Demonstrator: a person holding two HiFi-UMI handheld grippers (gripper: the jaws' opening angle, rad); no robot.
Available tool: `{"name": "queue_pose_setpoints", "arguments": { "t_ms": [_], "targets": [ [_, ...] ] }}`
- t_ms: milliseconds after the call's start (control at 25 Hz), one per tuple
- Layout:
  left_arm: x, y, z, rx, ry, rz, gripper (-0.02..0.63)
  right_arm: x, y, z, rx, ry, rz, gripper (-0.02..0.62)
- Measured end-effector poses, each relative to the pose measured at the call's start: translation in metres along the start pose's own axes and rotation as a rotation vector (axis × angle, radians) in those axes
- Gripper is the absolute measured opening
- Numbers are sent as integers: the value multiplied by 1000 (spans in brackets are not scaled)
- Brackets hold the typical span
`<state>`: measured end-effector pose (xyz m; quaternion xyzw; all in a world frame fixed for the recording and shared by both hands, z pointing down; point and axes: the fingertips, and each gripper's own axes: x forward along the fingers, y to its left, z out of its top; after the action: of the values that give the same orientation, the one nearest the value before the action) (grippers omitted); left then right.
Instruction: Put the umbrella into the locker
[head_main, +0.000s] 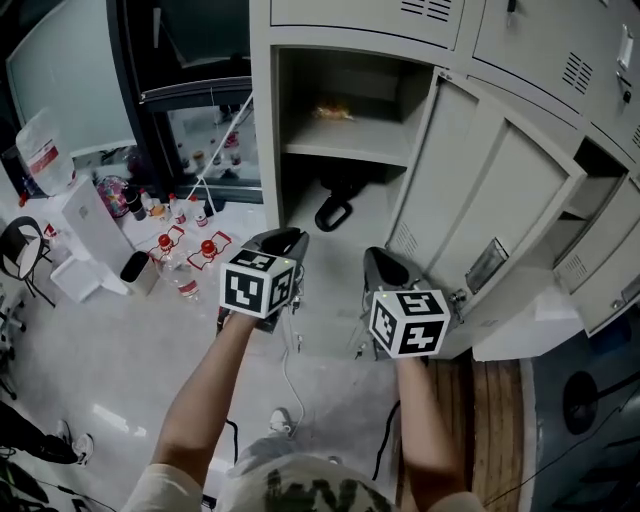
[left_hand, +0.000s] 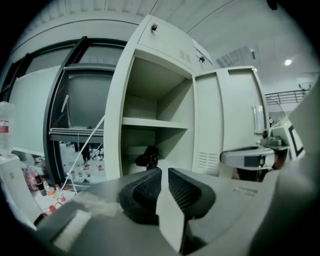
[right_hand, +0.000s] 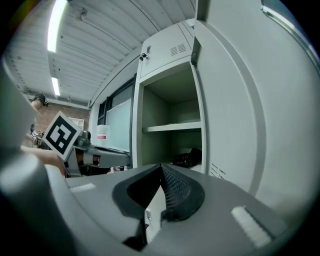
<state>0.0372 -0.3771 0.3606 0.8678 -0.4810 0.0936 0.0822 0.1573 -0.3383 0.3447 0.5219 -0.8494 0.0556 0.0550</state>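
Note:
The black umbrella (head_main: 336, 208) lies inside the open locker (head_main: 268, 150), on the floor of its lower compartment under the shelf (head_main: 345, 148). It also shows as a dark bundle in the left gripper view (left_hand: 147, 157) and in the right gripper view (right_hand: 188, 157). Both grippers hover in front of the locker, apart from the umbrella. My left gripper (head_main: 283, 240) (left_hand: 164, 173) has a narrow gap between its pads and nothing in it. My right gripper (head_main: 384, 262) (right_hand: 161, 168) is shut and empty, close to the locker door (head_main: 480, 200), which stands swung out to the right.
An orange item (head_main: 333, 112) rests on the upper shelf. Left of the locker, several bottles (head_main: 185, 250), a white box (head_main: 95, 222) and a black chair (head_main: 22, 250) stand on the floor. A white cable (head_main: 285, 385) trails below the grippers. More lockers (head_main: 590, 120) continue to the right.

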Motion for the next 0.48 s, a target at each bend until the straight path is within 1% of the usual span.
{"name": "queue_pose_setpoints", "arguments": {
  "t_ms": [200, 480],
  "targets": [
    [-40, -8, 3, -4, -58, 60, 12, -16, 8, 4, -17, -9, 25, -2],
    [-68, -17, -4, 10, -55, 96, 5, -30, 15, 1, -40, -5, 46, -3]
  ]
}}
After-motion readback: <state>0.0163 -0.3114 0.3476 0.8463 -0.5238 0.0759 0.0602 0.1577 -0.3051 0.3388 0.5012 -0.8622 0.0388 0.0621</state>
